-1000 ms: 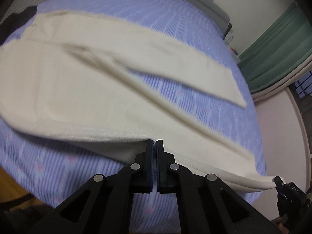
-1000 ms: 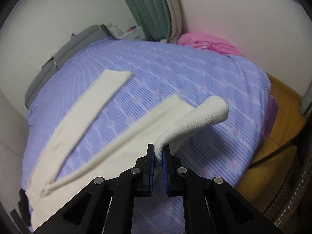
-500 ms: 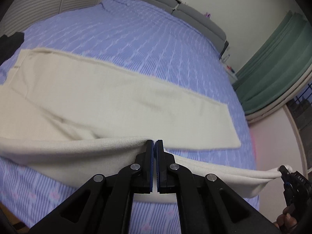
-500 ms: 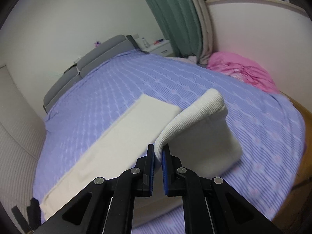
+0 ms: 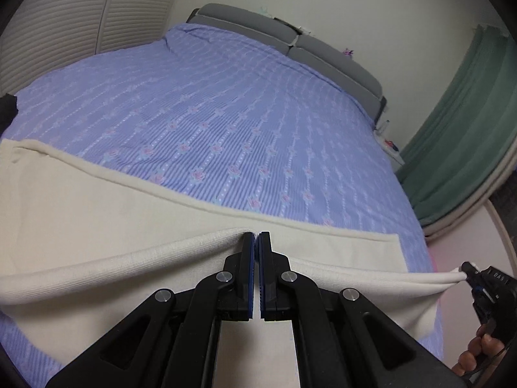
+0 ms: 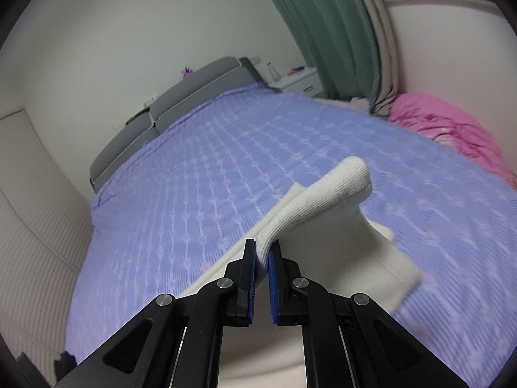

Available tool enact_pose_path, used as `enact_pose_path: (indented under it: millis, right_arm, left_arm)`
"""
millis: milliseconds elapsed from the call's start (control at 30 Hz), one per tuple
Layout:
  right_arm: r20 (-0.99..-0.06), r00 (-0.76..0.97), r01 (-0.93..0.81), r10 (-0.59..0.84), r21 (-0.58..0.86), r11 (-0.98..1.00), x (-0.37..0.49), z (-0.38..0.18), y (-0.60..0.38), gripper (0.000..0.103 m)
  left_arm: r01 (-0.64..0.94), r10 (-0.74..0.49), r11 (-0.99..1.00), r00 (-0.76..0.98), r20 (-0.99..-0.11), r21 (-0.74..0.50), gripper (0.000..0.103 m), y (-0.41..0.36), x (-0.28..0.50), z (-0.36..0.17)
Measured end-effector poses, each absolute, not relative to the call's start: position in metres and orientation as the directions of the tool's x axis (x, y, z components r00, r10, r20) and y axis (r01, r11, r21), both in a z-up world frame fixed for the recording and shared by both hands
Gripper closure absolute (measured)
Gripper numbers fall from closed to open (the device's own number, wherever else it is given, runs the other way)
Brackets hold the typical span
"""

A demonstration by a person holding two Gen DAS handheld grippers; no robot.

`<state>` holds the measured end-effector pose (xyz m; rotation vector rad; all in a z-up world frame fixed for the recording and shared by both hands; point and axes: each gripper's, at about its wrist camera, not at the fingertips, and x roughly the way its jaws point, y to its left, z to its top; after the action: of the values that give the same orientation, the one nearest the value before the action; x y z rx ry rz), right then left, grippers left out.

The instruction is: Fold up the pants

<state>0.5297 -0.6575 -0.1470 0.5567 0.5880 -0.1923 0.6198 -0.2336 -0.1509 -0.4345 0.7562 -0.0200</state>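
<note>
Cream pants [image 5: 135,216] lie across the near part of a bed with a purple patterned cover [image 5: 226,103]. My left gripper [image 5: 256,237] is shut on the ribbed edge of the upper pant leg and holds it above the leg lying flat beneath. My right gripper [image 6: 262,246] is shut on the ribbed cuff [image 6: 326,190] of that same leg, which curls up past the fingertips. In the left wrist view the right gripper [image 5: 468,266] shows at the far right, with the cloth stretched between both grippers.
A grey headboard [image 5: 290,40] stands at the far end of the bed. Green curtains [image 6: 326,29] hang at the right, with a white nightstand [image 6: 297,80] beside them. A pink blanket [image 6: 449,129] lies at the bed's right edge. A slatted wardrobe [image 5: 64,22] is at the left.
Both grippers carried the lifted pant leg across the bed toward the other leg. The two legs, spread apart a second ago, now lie nearly one over the other.
</note>
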Motion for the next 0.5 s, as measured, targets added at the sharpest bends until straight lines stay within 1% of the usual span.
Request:
enact_pose_path:
  millis: [200,400,500]
  right_arm:
    - [-0.588,0.808,0.293,0.031,0.447,0.845,0.597,-0.168,-0.666,0.096]
    - [-0.638,0.767,0.297,0.065,0.444,0.845,0.658,-0.195,-0.675,0.096]
    - [-0.672,0.736,0.301,0.079,0.429,0.852,0.682,-0.209,-0.678,0.096]
  left_arm:
    - [-0.155,-0.118,0.928,0.742,-0.66,-0.34,0.099,-0.246,0.665,-0.171]
    - [-0.178,-0.098,0.931,0.72,-0.687,-0.319,0.099,-0.255,0.708,-0.19]
    - [-0.196,-0.088,0.932,0.693,-0.716,-0.304,0.099,-0.256,0.724,-0.202]
